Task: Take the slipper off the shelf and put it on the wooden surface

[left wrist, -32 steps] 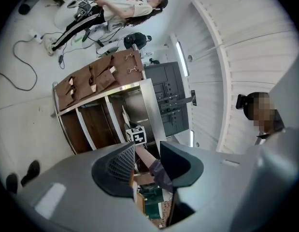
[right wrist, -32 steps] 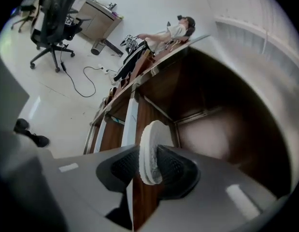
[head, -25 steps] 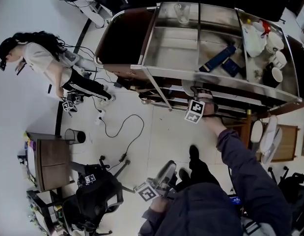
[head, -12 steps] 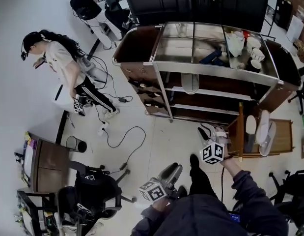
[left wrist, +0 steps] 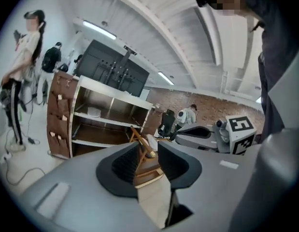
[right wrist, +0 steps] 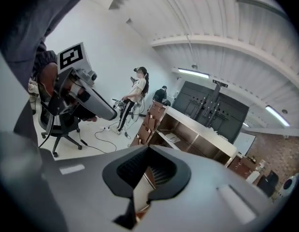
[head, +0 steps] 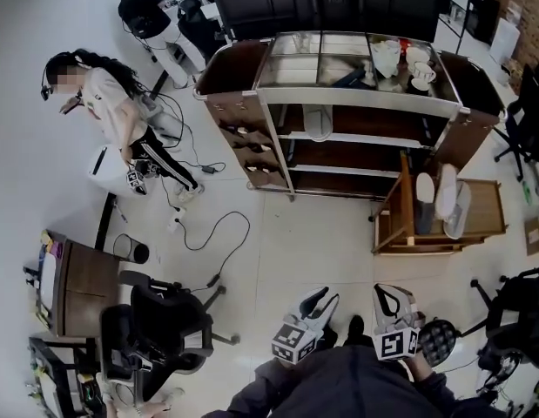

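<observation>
A white slipper lies on the upper shelf of the brown shelf unit; the same slipper shows in the left gripper view and the right gripper view. To the right of the unit stands a low wooden stand with slippers leaning on it. Both grippers hang low near my body, far from the shelf. My left gripper has a gap between its jaws, which are closing on nothing. The jaws of my right gripper are shut and empty.
A person stands at the left among floor cables. A black office chair and a small desk are at lower left. Crockery sits on the unit's top. Another black chair is at far right.
My right gripper has drawn back from the shelf, past the wooden stand, to beside the left gripper, and its jaws have shut. I have moved back from the shelf unit.
</observation>
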Demonstrator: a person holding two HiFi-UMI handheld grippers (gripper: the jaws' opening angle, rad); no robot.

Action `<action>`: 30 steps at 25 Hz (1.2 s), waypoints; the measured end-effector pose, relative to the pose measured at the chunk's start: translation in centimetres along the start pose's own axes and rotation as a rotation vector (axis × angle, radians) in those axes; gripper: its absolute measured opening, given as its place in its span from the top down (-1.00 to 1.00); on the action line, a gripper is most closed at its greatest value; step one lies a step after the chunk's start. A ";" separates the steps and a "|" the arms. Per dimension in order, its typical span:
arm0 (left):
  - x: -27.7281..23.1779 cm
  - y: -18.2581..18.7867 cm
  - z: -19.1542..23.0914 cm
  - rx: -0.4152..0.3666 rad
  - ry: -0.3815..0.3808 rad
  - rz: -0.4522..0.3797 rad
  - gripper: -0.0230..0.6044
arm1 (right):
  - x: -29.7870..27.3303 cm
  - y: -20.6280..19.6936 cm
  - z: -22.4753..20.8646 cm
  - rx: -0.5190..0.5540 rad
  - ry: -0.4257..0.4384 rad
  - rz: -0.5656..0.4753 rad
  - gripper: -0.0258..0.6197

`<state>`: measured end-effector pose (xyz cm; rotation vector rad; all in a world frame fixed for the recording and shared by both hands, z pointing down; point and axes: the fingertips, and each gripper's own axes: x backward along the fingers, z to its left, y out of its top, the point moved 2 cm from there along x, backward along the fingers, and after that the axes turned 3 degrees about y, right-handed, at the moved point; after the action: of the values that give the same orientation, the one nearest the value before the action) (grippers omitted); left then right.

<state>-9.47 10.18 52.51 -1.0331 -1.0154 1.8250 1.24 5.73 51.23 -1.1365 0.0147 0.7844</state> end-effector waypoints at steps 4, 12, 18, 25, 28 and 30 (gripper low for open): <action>-0.8 -0.7 -4.7 -0.102 -0.036 0.027 0.51 | 4.5 -0.7 0.4 -0.011 -0.017 0.002 0.92; -0.3 -4.6 -14.5 -0.269 -0.026 0.042 0.53 | 12.5 -4.8 -0.7 -0.028 -0.028 -0.033 0.92; 0.5 -7.5 -20.0 -0.243 -0.014 0.044 0.55 | 16.3 -6.4 -0.4 -0.003 0.001 -0.079 0.92; 0.2 -7.6 -21.9 -0.274 -0.009 0.033 0.57 | 18.4 -7.7 0.1 -0.004 0.020 -0.086 0.92; 0.0 -7.5 -22.7 -0.287 -0.017 0.033 0.57 | 19.2 -7.5 0.0 -0.020 0.024 -0.092 0.92; -0.5 -6.9 -22.7 -0.304 -0.022 0.024 0.57 | 19.2 -7.4 -0.6 -0.017 0.014 -0.105 0.92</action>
<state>12.88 18.08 50.96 -1.2100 -1.3280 1.7379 19.83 14.44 49.42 -1.1497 -0.0391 0.6843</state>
